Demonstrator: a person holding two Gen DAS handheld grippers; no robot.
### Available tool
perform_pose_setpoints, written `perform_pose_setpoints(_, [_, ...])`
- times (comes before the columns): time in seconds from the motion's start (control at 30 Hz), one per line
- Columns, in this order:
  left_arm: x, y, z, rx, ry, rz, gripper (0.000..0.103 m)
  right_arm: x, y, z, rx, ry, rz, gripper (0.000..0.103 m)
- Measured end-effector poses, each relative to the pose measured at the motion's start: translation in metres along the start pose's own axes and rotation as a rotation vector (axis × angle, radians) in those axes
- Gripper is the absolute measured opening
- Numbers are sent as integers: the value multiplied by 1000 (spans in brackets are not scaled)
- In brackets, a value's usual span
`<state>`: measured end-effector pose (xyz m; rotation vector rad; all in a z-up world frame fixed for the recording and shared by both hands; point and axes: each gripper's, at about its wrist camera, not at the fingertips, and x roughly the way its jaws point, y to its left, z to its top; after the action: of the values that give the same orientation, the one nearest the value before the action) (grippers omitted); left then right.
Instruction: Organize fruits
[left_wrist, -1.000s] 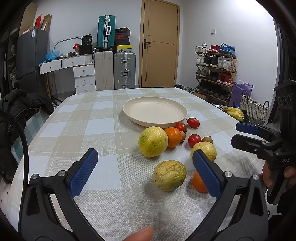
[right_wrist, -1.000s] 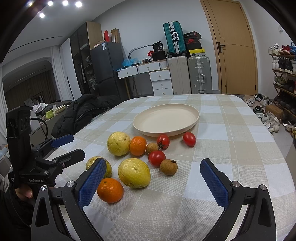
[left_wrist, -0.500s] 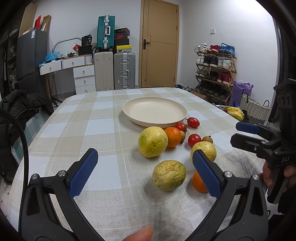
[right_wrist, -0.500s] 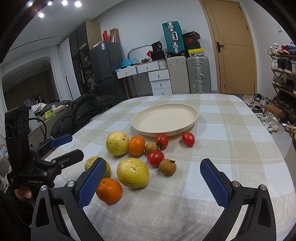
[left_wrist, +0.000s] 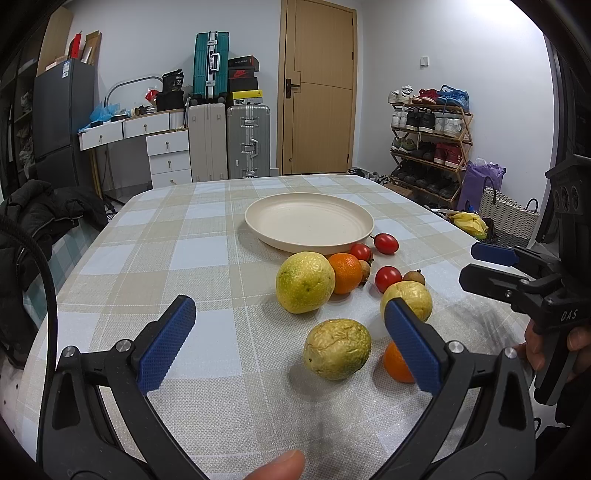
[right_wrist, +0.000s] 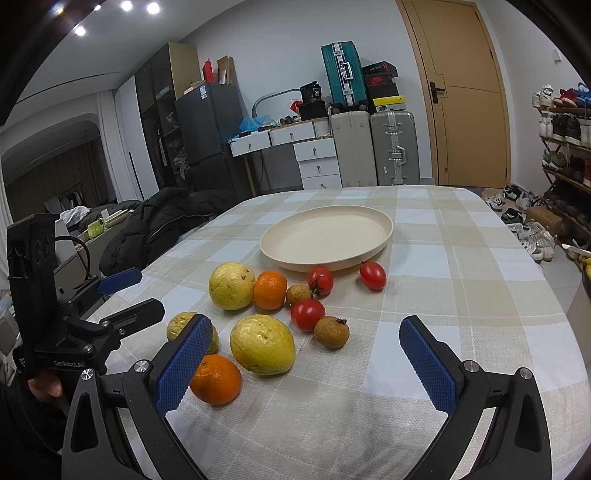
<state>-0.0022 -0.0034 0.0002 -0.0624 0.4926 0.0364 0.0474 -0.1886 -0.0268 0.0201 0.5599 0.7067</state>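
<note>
left wrist: left claw spread wide, empty, above table; wrinkled yellow fruit nearest, plate bare. right wrist: right claw apart, empty; advise centring over one fruit, closing gently.

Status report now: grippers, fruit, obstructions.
Left gripper open, empty; right gripper open, empty. Round cream plate bare; yellow, orange and red fruits all loose on checked tablecloth. Nothing blocking the plate.
</note>
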Motion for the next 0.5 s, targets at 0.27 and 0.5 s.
perform_pose_setpoints(0.27, [0,0,0,2,0,0,102,1,-1,0,1,0,0,103])
perform_pose_setpoints(0.5, [0,0,0,3,0,1,102,1,-3,-1,3,3,-7,103])
